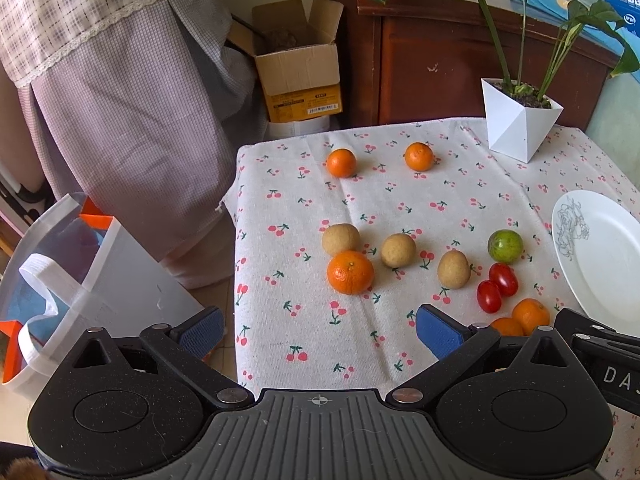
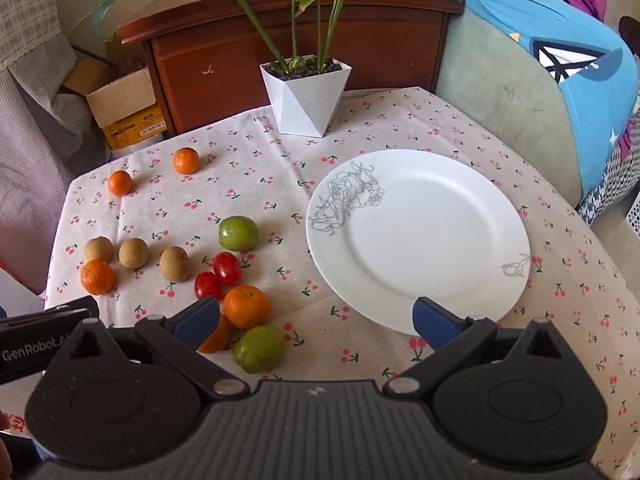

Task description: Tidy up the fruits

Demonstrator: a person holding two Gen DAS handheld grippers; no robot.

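Observation:
Fruit lies loose on a cherry-print tablecloth (image 1: 400, 208). Several oranges (image 1: 350, 272) (image 2: 246, 306), three tan round fruits (image 1: 397, 250) (image 2: 174, 263), two red tomatoes (image 1: 496, 288) (image 2: 226, 267) and green fruits (image 1: 505, 245) (image 2: 237, 233) (image 2: 258, 349) are spread left of a white plate (image 2: 420, 236) with nothing on it, which also shows in the left wrist view (image 1: 600, 252). My left gripper (image 1: 320, 330) is open and empty above the table's near left. My right gripper (image 2: 316, 320) is open and empty, between the near fruits and the plate's front rim.
A white pot with a green plant (image 2: 306, 96) stands at the table's far edge. A wooden cabinet (image 2: 280, 32) and cardboard box (image 1: 298, 68) are behind. A white bag (image 1: 80, 280) sits on the floor left of the table. A sofa with blue cloth (image 2: 560, 80) is at right.

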